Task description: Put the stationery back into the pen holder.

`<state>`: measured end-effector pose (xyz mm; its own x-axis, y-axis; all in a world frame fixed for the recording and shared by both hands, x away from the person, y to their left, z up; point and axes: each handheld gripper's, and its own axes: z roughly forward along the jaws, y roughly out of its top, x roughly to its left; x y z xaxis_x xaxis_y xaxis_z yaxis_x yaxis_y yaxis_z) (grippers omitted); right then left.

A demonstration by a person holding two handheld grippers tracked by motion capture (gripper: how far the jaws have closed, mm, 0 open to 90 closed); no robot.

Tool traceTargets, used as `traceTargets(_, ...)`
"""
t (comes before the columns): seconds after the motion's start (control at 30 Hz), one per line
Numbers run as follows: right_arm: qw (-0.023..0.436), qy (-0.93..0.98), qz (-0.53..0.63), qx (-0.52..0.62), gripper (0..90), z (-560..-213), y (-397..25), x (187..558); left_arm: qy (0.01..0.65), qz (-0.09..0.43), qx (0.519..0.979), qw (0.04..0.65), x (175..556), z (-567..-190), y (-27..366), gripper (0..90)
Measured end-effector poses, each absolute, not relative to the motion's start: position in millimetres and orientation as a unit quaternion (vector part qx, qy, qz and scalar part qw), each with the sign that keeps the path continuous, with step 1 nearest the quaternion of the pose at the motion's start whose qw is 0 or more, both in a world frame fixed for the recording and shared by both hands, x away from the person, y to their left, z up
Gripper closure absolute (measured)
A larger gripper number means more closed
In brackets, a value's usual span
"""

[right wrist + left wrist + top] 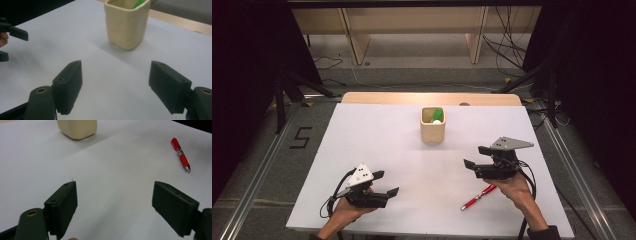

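A cream square cup (432, 126) stands at the back middle of the white table (377, 140), with a green and white item (436, 116) inside it. A red pen (478, 196) lies near the front right, just below my right gripper (477, 157), which is open and empty above the table. My left gripper (385, 183) is open and empty at the front left. In the left gripper view the cup (77, 128) is far ahead and the pen (180, 154) lies at upper right. The right gripper view has the cup (127, 23) ahead between its jaws.
The wooden table edge (432, 98) shows behind the white sheet. Beyond it are wooden furniture legs (359, 45) and cables (507, 45) on the floor. A black tripod (282, 95) stands at the left. The left gripper (10, 35) shows at the left of the right gripper view.
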<state>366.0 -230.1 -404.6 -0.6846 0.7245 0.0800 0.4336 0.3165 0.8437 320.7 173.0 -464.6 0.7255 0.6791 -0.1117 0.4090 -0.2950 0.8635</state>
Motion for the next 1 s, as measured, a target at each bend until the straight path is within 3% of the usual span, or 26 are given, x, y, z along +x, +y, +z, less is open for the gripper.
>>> traceTargets(0.43,0.16,0.82,0.423,0.351,31.9,-416,-233,347,0.341,0.141,0.791,0.488,320,-463,174,20.0)
traceTargets(0.6,0.163,0.819,0.413,0.365,44.5,-420,-237,342,0.341,0.141,0.792,0.487,320,-463,174,20.0)
traceTargets(0.87,0.18,0.817,0.39,0.385,72.5,-432,-247,339,0.339,0.142,0.793,0.486,319,-463,174,20.1)
traceTargets(1.0,0.183,0.82,0.366,0.4,81.3,-441,-253,339,0.34,0.143,0.79,0.489,320,-462,174,20.1)
